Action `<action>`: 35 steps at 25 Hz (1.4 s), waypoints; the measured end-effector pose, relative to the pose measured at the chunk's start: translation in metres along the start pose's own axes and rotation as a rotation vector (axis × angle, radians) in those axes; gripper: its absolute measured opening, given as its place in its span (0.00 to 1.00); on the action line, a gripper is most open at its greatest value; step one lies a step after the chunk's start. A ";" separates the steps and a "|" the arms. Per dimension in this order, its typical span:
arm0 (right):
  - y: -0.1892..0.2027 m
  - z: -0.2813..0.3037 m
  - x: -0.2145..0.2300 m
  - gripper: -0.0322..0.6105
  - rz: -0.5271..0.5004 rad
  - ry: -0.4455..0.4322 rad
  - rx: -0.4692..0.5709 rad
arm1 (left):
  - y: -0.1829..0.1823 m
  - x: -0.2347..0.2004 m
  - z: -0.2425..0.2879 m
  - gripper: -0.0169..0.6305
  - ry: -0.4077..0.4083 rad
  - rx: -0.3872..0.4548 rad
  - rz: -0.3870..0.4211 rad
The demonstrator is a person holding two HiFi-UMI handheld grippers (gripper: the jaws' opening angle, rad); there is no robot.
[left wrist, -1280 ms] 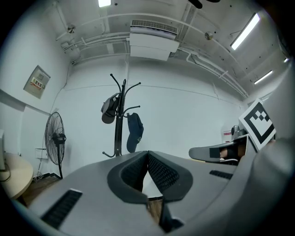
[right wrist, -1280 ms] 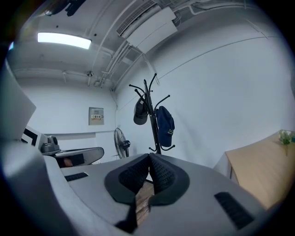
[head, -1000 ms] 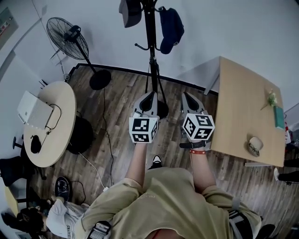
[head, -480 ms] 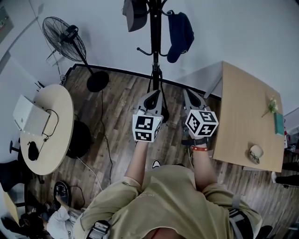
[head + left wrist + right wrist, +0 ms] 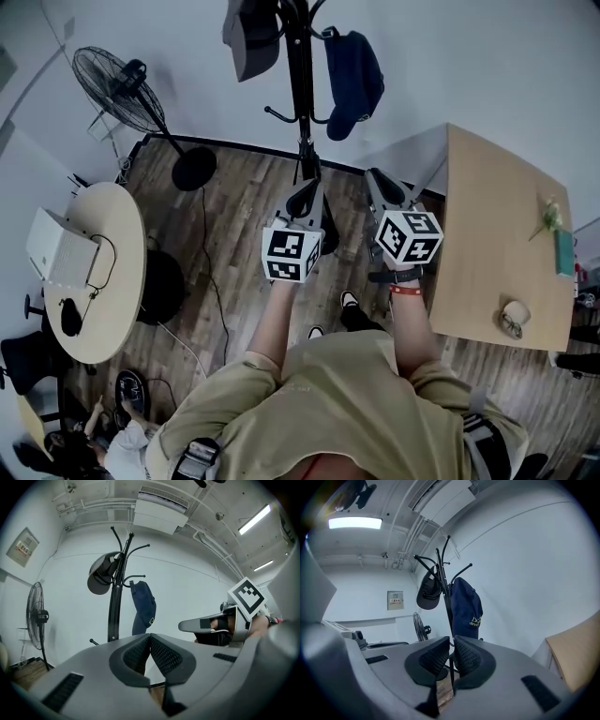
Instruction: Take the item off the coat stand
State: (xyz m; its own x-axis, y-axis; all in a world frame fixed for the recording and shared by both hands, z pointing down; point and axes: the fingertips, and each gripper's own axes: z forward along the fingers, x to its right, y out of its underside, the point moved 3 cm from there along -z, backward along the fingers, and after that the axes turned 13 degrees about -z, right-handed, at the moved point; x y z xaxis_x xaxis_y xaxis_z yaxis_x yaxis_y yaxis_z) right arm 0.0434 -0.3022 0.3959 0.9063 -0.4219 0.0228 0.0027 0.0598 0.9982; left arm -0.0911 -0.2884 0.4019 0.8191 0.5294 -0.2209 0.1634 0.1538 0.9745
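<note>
The navy cap point(image 5: 354, 82) hangs from a hook on the right side of the coat stand point(image 5: 302, 112), and a grey cap point(image 5: 251, 37) hangs on the left; both are well ahead of the tools. The navy cap is probably light and soft, with only the peak stiffer, so a hold on its lower edge should lift it off. Its long axis runs nearly vertical, along the pole. The left tool point(image 5: 150, 637) has its jaws together and is empty. The right tool point(image 5: 452, 641) is opening, with nothing between its jaws.
</note>
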 end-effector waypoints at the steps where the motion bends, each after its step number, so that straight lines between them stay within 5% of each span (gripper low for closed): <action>1: -0.002 0.008 0.007 0.12 -0.002 -0.010 -0.002 | -0.002 -0.001 0.010 0.06 0.001 -0.003 0.001; 16: -0.021 0.078 0.076 0.32 0.020 -0.182 0.014 | -0.019 -0.013 0.091 0.06 -0.038 0.010 0.017; 26: -0.017 0.120 0.085 0.65 0.022 -0.290 -0.007 | -0.024 -0.021 0.098 0.06 -0.064 0.011 0.056; 35: -0.015 0.157 0.088 0.69 0.130 -0.331 0.021 | -0.025 -0.028 0.098 0.06 -0.092 0.022 0.054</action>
State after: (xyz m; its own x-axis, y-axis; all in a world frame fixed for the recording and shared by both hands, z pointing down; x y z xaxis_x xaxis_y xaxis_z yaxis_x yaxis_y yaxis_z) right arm 0.0562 -0.4825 0.3916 0.7123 -0.6827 0.1627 -0.1149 0.1152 0.9867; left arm -0.0643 -0.3893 0.3879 0.8738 0.4575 -0.1647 0.1289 0.1087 0.9857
